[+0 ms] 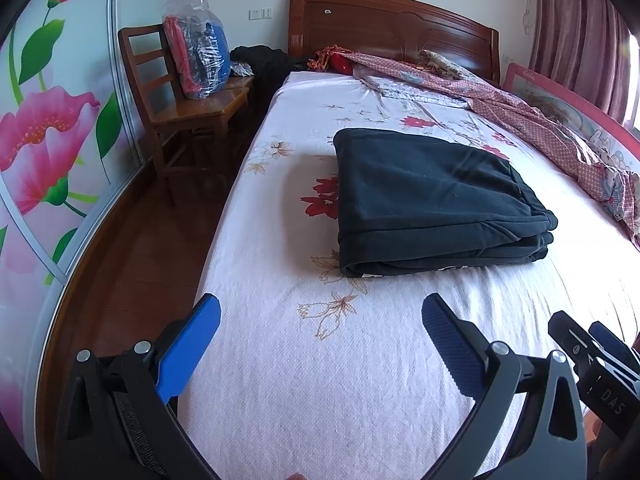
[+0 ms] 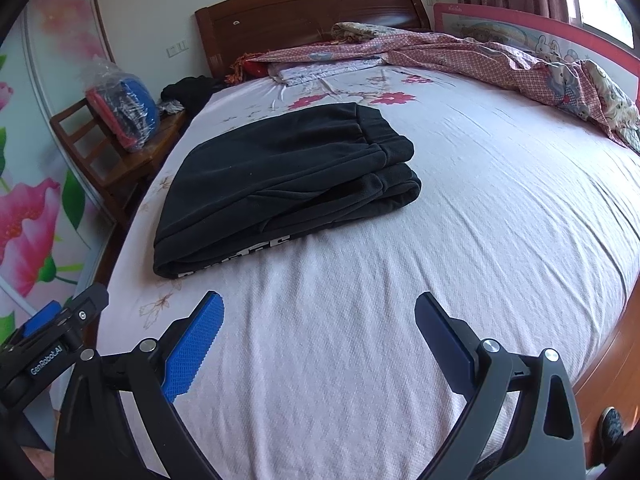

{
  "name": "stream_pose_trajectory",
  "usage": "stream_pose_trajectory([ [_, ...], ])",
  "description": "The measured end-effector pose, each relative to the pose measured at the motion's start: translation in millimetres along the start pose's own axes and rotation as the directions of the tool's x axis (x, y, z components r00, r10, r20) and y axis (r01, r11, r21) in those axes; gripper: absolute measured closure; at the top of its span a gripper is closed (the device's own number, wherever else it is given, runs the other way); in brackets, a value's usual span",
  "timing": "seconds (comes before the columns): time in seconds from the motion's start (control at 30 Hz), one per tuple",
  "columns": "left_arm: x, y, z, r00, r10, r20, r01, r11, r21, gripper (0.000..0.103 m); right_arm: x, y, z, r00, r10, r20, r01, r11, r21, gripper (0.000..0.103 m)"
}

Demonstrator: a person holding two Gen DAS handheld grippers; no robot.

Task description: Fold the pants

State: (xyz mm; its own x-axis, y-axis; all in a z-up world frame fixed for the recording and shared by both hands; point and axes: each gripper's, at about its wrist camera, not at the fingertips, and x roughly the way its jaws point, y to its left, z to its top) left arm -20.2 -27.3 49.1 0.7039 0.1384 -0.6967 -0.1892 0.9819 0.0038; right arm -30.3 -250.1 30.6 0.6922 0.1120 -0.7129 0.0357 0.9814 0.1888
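White letters "GenRobot.AI" run along the black body of the left gripper [image 2: 52, 344], seen at the lower left of the right wrist view. In the left wrist view, the black body of the right gripper [image 1: 600, 364] carries the letters "DAS". The folded black pants [image 2: 280, 172] show white block print along their lower edge, mostly hidden and not readable.

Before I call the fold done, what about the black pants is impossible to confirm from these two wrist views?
- White lettering on the folded black pants: tucked under the front fold in both views, unreadable.
- Far edge: hidden by the stack's own top in both views.
- Inner layers: covered by the top layer.
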Motion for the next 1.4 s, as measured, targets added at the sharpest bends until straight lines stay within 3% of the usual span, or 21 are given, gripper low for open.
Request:
stream_pose_trajectory([
  [0.2,-2.0,1.3,1.1,1.0,-0.01,0.009,0.01,1.0,-0.009,0.002,0.5,0.7,0.1,1.0,0.005,-0.003,-0.005,1.0,-0.001,0.007],
  [0.6,-15.4,-6.7,7.1,0.996,0.06,0.073,-0.063,0.997,0.046,0.002,-2.1,-1.0,-3.5,0.999,0.031,-0.025,-0.031,1.0,0.001,0.007],
  [0.77,-15.6,-12.2,10.8,0.999,0.037,0.016,-0.039,0.994,0.099,0.002,-5.0,-3.1,-3.7,0.999,0.024,-0.03,-0.024,1.0,0.004,0.007],
  [0.83,-19.5,-14.0,10.0,0.999,0.042,0.032,-0.045,0.993,0.113,0.002,-5.4,-2.4,-3.2,0.999,0.028,-0.029,-0.028,1.0,0.001,0.007],
  [0.9,-21.1,-12.4,9.9,1.0,0.008,0.021,-0.01,0.996,0.092,0.002,-5.0,-0.7,-2.9,0.999,0.022,-0.031,-0.022,1.0,-0.007,0.007],
  [1.1,-23.6,-8.9,9.8,0.999,0.027,0.026,-0.029,0.998,0.059,0.002,-2.5,2.9,-2.9,0.999,0.036,-0.04,-0.036,0.999,-0.011,0.007],
  [1.4,-12.9,-10.9,10.2,0.997,-0.043,-0.069,0.047,0.997,0.061,0.002,-3.8,0.2,-2.5,0.998,0.056,-0.039,-0.056,0.998,0.005,0.007],
])
